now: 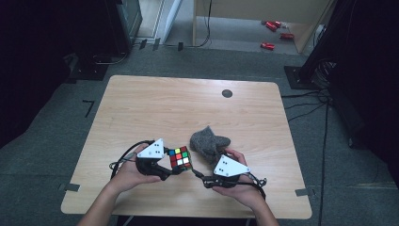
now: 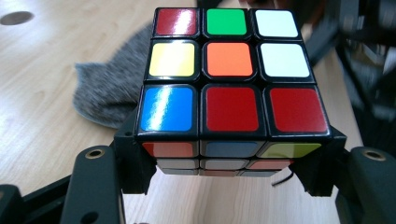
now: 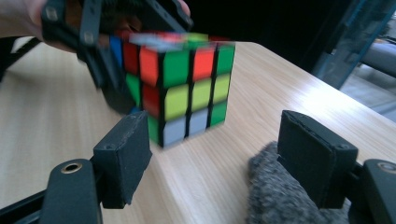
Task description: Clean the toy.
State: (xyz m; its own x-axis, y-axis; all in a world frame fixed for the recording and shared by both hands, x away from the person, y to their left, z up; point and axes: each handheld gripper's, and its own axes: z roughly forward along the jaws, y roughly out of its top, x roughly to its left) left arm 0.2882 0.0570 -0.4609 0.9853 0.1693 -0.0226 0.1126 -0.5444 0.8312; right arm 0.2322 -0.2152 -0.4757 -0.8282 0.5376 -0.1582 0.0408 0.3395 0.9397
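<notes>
One puzzle cube (image 1: 180,157) and one grey cloth (image 1: 210,142) on bench (image 1: 141,108). Left claw (image 1: 176,168) clamps the cube. Right claw (image 3: 219,158) jaws wide, nothing gripped.

Overall light: dim and cool in the high view; the tabletop (image 1: 155,108) is evenly lit, and the room at both sides is almost black.
Light source: perhaps from above; no lamp can be seen.
Glare: white shine on the glossy stickers of the cube (image 2: 231,74) in the left gripper view.
Blur: motion smear on the cube's top in the right gripper view; the grey cloth (image 3: 280,196) is soft.
Focus: background blurred behind the cube.
</notes>
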